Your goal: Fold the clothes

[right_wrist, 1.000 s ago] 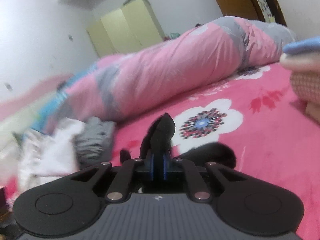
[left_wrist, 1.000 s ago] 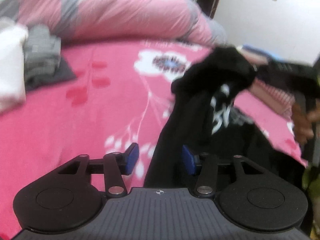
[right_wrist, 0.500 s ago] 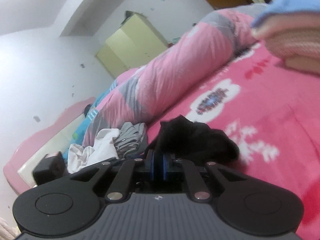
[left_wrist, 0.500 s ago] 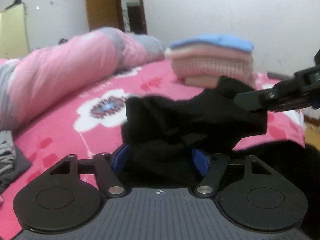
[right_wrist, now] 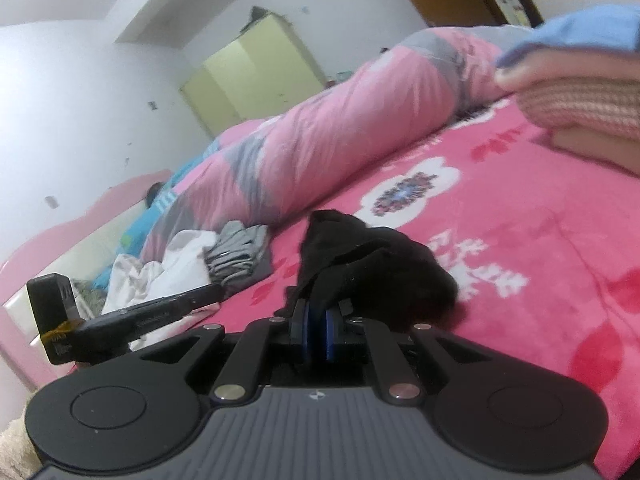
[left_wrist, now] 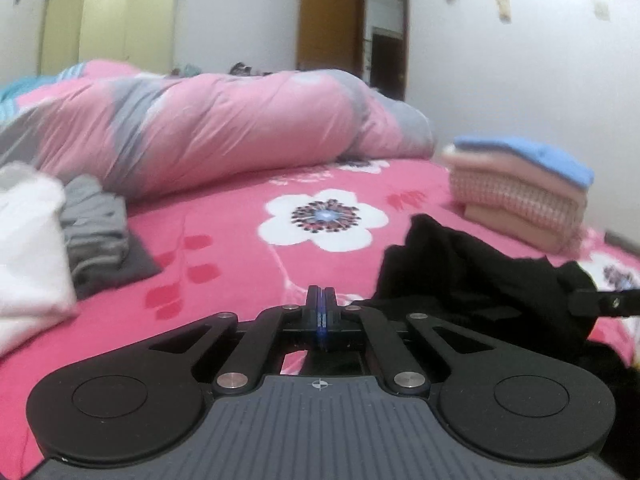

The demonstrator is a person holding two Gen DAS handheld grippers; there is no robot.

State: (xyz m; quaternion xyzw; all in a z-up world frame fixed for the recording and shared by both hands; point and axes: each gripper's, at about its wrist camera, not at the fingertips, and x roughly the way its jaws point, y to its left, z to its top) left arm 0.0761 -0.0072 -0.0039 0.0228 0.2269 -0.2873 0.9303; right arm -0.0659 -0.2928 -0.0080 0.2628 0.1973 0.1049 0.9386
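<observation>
A crumpled black garment (left_wrist: 480, 280) lies bunched on the pink flowered bedsheet (left_wrist: 240, 240), just right of my left gripper (left_wrist: 320, 306). That gripper's jaws are closing, its blue pads meeting with no cloth seen between them. My right gripper (right_wrist: 316, 318) is shut on a fold of the black garment (right_wrist: 372, 264), which heaps up in front of it. In the left wrist view the right gripper's finger (left_wrist: 600, 304) reaches into the garment from the right edge. The left gripper (right_wrist: 212, 292) shows at the left of the right wrist view.
A folded stack of blue and pink knitwear (left_wrist: 520, 188) stands at the right. A rolled pink-and-grey quilt (left_wrist: 220, 128) runs along the back. Grey clothes (left_wrist: 96, 232) and a white garment (left_wrist: 28, 240) lie at the left.
My left gripper had black cloth between its open jaws; it has let it go and shut with nothing in it. The right gripper keeps its hold and has shifted sideways.
</observation>
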